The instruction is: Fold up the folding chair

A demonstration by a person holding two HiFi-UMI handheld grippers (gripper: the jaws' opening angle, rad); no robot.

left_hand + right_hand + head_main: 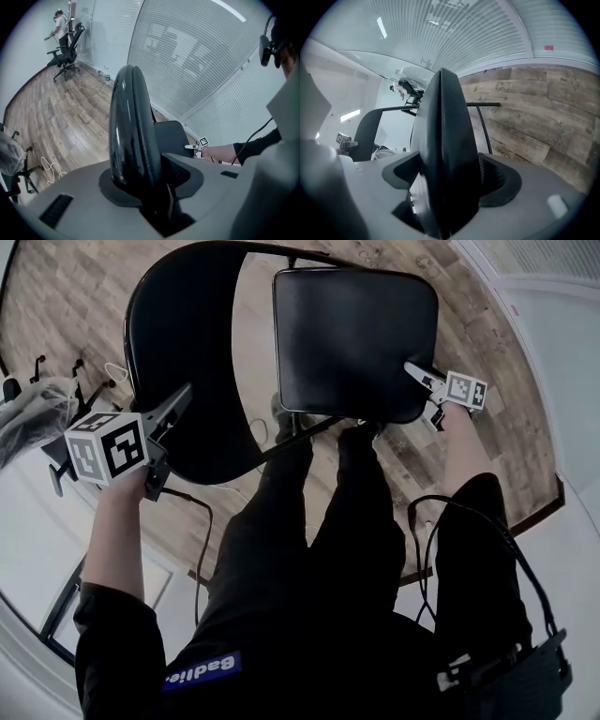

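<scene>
**Both grippers clamped on chair**

Black folding chair (319, 315) stands open on wood floor (525, 409) in front of person, not yet folded. Left gripper (176, 418) jaws pinch backrest (178, 324) edge. Right gripper (424, 390) jaws pinch seat (366, 352) at its right edge, w/ seat roughly level.

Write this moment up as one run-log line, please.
left gripper: shut on chair back | right gripper: shut on seat edge | fold: not started

Office space: wood-plank floor (70, 122), blind-covered glass walls (197, 70), black swivel chair (65, 58) at the far end.
</scene>
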